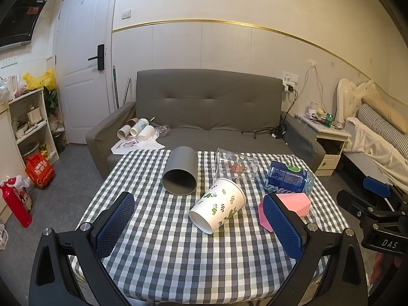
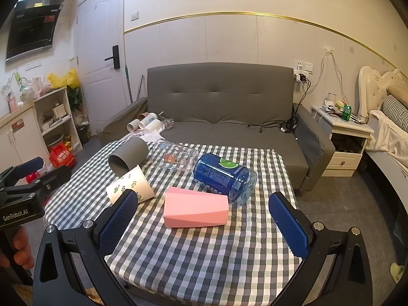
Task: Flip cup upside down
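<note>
Several cups lie on their sides on the checked tablecloth (image 1: pixel 178 255): a grey cup (image 1: pixel 181 170) (image 2: pixel 128 156), a white paper cup with a leaf print (image 1: pixel 218 205) (image 2: pixel 130 187), a clear glass cup with a cartoon (image 1: pixel 236 165) (image 2: pixel 176 159) and a pink faceted cup (image 1: pixel 288 205) (image 2: pixel 195 210). My left gripper (image 1: pixel 201 223) is open above the near table, its fingers either side of the paper cup. My right gripper (image 2: pixel 204 219) is open, the pink cup between its fingers. Both are empty.
A blue plastic bottle (image 1: pixel 288 177) (image 2: pixel 224 176) lies on its side at the far right of the table. A grey sofa (image 1: pixel 206 117) stands behind the table, with more cups on its left seat. A shelf stands at left, a nightstand and bed at right.
</note>
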Demonstrator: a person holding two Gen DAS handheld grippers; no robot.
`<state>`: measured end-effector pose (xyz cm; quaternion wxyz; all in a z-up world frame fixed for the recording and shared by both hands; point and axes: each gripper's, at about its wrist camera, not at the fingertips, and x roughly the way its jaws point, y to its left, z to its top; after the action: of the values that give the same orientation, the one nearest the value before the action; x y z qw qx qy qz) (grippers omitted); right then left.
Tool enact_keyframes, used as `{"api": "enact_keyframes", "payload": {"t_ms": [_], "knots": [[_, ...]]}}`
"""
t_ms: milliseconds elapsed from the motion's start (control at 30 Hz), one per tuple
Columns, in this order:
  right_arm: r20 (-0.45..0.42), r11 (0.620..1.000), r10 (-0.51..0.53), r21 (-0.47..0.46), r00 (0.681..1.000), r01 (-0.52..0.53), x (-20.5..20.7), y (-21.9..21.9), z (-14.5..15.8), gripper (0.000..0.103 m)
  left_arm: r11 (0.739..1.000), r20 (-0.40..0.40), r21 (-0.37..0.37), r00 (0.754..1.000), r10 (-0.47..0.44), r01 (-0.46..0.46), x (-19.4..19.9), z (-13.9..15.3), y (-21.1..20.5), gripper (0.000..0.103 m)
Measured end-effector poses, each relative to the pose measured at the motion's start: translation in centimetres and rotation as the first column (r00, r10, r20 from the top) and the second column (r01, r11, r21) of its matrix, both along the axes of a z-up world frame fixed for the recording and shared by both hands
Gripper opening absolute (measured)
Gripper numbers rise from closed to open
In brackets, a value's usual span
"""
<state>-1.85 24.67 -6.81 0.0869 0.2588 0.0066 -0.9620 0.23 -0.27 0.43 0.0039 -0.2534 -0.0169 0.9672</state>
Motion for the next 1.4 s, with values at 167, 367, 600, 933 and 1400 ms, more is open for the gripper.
{"api": "enact_keyframes", "payload": {"t_ms": [167,367,600,933,1400], "knots": [[0.001,1.0,0.005,0.002,1.0,-0.005,-0.05,0.01,-0.01,0.103,1.0,0.004,-0.006,1.0,0.0,0.0,-0.05,-0.13,0.09,0.103],[0.001,1.0,0.01,0.004,1.0,-0.01,0.05,-0.19,-0.04,0.103,1.0,0.005,-0.008,1.0,-0.001,0.001,-0.05,-0.23,0.12,0.103],[0.003,1.0,0.019,0.008,1.0,-0.019,-0.04,-0.53,-0.12,0.103,1.0,0.004,-0.008,1.0,0.0,0.0,-0.01,-0.26,0.2,0.103],[0.004,1.0,0.022,0.01,1.0,-0.022,-0.04,-0.62,-0.26,0.103,1.0,0.012,-0.012,1.0,0.006,-0.006,-0.08,-0.25,0.27,0.103],[0.006,0.999,0.031,0.013,1.0,-0.031,0.03,-0.79,-0.32,0.103,1.0,0.011,-0.019,1.0,0.002,-0.002,-0.12,-0.2,0.3,0.103]]}}
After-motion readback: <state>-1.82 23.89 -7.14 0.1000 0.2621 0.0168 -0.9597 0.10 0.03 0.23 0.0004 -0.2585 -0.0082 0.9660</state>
